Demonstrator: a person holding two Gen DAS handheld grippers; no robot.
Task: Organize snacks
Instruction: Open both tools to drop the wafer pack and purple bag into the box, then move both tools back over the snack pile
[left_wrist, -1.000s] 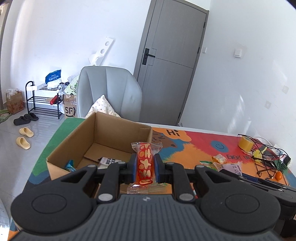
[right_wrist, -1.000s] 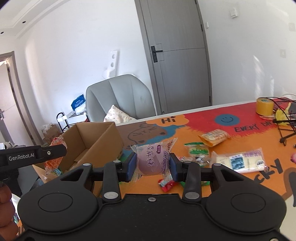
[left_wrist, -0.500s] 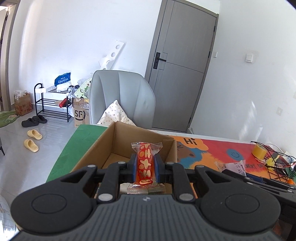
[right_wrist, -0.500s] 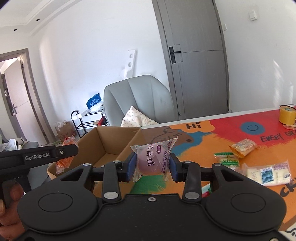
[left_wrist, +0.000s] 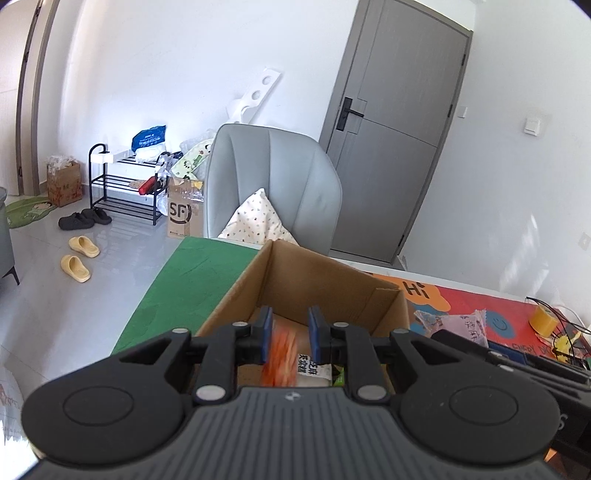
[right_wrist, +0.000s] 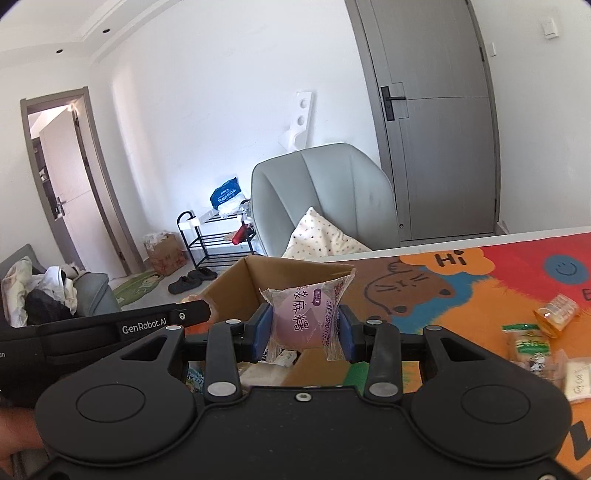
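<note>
Over the cardboard box (left_wrist: 314, 291) at the desk's (right_wrist: 461, 295) left edge, our left gripper (left_wrist: 290, 334) is opening its jaws, the orange snack (left_wrist: 282, 354) that they gripped a moment ago now dropping in blurred, while our right gripper (right_wrist: 303, 328) holds the purple mochi packet (right_wrist: 308, 314) clamped, next for the box.

Your left wrist camera looks forward and down along its fingers, close over the open cardboard box (left_wrist: 325, 291) at the table's green end. Your right wrist camera sits a little further back and to the right, facing the same box (right_wrist: 258, 280) across the orange mat (right_wrist: 461, 295). Both views share the box, grey chair (left_wrist: 273, 184), door (right_wrist: 436, 110) and shoe rack (left_wrist: 122, 184).
</note>
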